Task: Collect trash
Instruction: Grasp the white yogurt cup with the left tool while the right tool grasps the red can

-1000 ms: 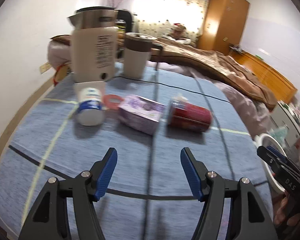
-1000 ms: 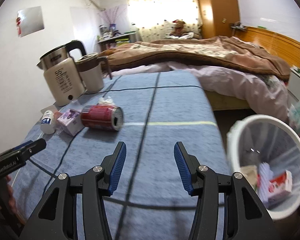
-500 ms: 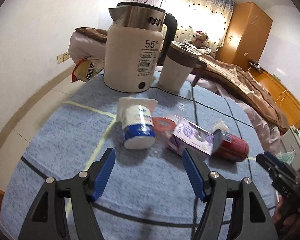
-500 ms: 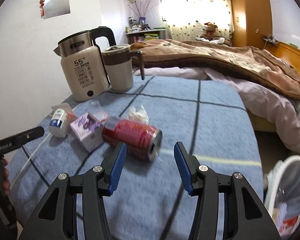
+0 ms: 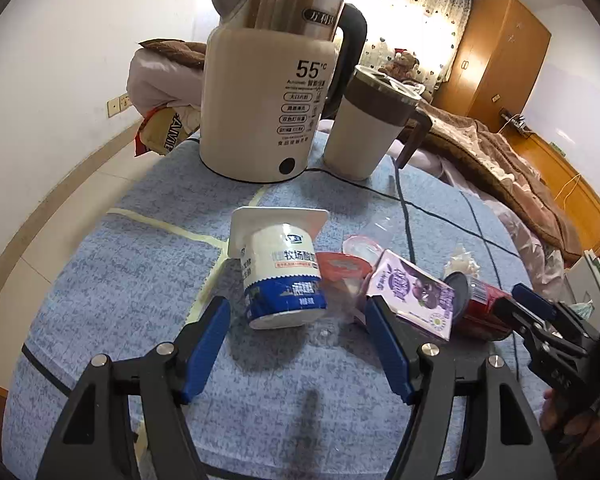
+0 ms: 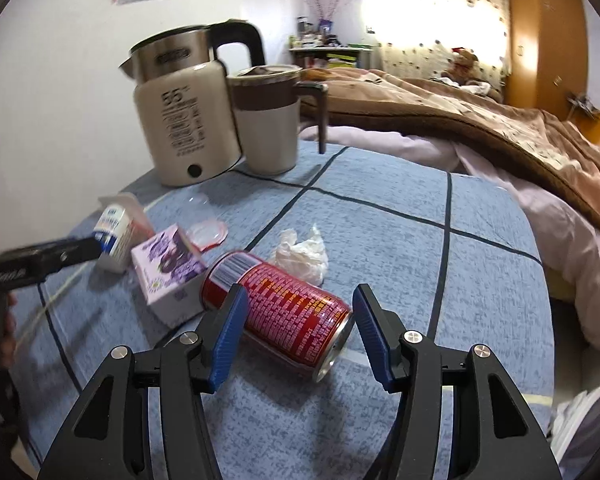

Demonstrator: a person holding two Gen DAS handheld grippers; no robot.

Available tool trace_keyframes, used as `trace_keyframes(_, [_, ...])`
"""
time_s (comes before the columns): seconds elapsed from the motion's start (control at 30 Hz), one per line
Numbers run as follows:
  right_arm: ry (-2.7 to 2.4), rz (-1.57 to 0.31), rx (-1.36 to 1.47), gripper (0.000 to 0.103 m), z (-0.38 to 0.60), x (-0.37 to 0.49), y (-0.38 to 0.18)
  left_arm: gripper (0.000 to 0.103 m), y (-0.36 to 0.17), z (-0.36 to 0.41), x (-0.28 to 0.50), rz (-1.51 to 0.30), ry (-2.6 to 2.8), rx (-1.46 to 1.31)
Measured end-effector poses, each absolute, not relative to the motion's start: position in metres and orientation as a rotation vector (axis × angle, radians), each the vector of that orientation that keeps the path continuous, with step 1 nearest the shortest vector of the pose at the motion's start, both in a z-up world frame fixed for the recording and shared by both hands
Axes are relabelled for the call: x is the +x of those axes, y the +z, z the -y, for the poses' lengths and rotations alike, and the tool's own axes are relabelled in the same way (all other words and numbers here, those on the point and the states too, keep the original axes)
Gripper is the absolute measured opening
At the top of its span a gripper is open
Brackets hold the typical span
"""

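Trash lies in a cluster on the blue-clothed surface (image 6: 480, 240), none of it gripped yet, so nearly all the collecting remains. Nearest, the right claw (image 6: 298, 330) is opening around a red soda can (image 6: 284, 312) lying on its side, pads not touching. The left claw (image 5: 300, 344) stands released just short of a tipped yogurt cup (image 5: 280, 276). Between them sits a purple drink carton (image 6: 170, 272); beyond lie a crumpled tissue (image 6: 302, 254) and a peeled lid (image 6: 208, 234). Farther back stand a kettle (image 5: 268, 92) and mug (image 5: 370, 128).
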State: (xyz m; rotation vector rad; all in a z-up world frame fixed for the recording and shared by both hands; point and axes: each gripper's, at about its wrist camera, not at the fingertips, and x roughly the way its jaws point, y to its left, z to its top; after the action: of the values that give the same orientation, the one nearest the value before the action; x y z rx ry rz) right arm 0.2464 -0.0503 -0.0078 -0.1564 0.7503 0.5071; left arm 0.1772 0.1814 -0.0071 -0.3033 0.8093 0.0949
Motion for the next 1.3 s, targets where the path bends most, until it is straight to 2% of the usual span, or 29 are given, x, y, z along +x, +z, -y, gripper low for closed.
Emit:
trace_keyframes(0.17, [0.612, -0.786, -0.216, 0.055, 0.043, 0.228, -0.007, 0.072, -0.011, -0.184, 0.181, -0.819, 0.091, -0.307])
trace_keyframes(0.33, [0.577, -0.714, -0.229, 0.055, 0.042, 0.221, 0.001, 0.072, -0.013, -0.189, 0.182, -0.818, 0.099, -0.320])
trace_keyframes(0.5, [0.621, -0.794, -0.194, 0.056, 0.033, 0.242, -0.015, 0.072, -0.015, -0.190, 0.187, -0.822, 0.089, -0.345])
trace_keyframes(1.03, [0.577, -0.868, -0.102, 0.057, 0.027, 0.251, -0.028, 0.072, -0.025, -0.203, 0.199, -0.821, 0.143, -0.372])
trace_keyframes(1.13, [0.567, -0.866, -0.072, 0.057, 0.028, 0.249, -0.028, 0.066, -0.027, -0.209, 0.200, -0.819, 0.141, -0.390])
trace_keyframes(1.23, [0.558, -0.867, -0.044, 0.056, 0.031, 0.249, -0.029, 0.051, -0.030, -0.208, 0.201, -0.828, 0.105, -0.403])
trace_keyframes(1.3, [0.546, -0.862, -0.039, 0.056, 0.031, 0.247, -0.028, 0.051, -0.031, -0.206, 0.202, -0.831, 0.100, -0.401])
